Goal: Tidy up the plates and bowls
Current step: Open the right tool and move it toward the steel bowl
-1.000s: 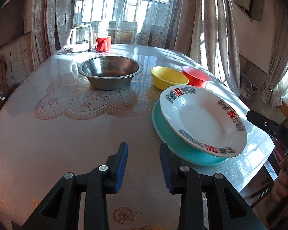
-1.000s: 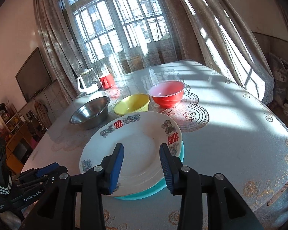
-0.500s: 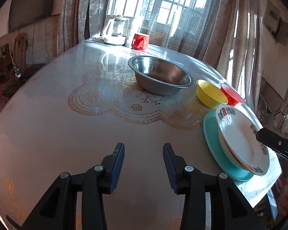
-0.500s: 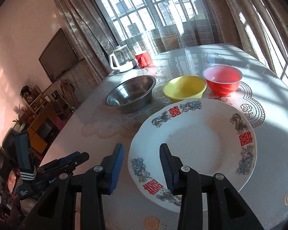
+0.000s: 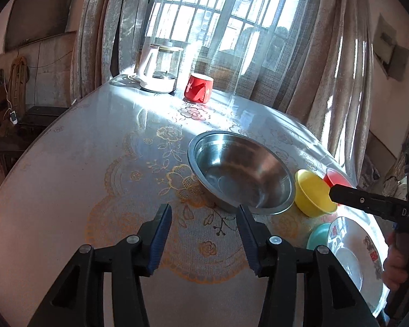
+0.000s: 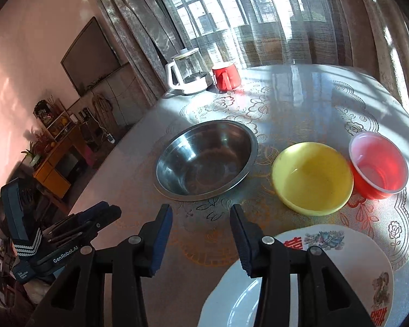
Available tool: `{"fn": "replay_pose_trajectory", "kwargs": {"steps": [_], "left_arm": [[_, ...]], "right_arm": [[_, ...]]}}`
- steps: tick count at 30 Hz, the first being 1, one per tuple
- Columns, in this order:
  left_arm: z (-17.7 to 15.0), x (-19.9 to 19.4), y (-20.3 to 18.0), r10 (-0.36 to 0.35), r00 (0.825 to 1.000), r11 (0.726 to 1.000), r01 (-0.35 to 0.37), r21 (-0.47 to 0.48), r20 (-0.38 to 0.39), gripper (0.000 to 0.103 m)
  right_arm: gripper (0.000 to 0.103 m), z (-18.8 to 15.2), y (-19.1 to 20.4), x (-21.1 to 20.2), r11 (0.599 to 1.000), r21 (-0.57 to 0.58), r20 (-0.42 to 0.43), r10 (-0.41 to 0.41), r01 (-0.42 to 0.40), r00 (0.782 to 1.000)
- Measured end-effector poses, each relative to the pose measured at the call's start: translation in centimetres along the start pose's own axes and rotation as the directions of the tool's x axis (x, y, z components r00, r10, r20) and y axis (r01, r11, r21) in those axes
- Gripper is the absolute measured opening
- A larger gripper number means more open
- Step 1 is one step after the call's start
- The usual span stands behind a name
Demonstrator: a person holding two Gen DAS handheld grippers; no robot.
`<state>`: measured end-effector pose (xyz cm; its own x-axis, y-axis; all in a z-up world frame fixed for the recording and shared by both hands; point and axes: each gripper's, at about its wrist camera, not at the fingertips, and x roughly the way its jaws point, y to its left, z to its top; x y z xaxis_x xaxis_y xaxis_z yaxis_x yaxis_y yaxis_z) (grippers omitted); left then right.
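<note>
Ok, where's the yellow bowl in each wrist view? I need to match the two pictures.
Left wrist: yellow bowl at right of centre, between the steel bowl and the red bowl.
Right wrist: yellow bowl at right of centre, again between steel bowl and red bowl.
Shared landmark: the glass kettle by the window.

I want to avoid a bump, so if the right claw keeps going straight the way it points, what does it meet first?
Probably the steel bowl: the open right claw points at its near rim, with only bare tablecloth between them. Its height above the table is hard to judge.
</note>
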<state>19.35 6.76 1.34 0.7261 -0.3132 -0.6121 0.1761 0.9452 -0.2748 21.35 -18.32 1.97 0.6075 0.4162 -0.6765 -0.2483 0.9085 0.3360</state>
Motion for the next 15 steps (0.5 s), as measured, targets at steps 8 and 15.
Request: {"fn": "replay_pose_trajectory", "kwargs": {"steps": [8,15], "left_arm": [[4.7,6.8,2.3,-0.041,0.996,0.996,0.035,-0.083,-0.075,0.053],[5.0,9.3,1.8,-0.113,0.977,0.989,0.094,-0.113,-0.181,0.052]], "right_arm": [[0.045,7.2,-3.7,6.1,0.999,-0.011,-0.069,-0.038,0.037,0.997],[0.045,8.7,-5.3,10.6,0.996,0.020,-0.186,-0.080,0.085,0.979]]}}
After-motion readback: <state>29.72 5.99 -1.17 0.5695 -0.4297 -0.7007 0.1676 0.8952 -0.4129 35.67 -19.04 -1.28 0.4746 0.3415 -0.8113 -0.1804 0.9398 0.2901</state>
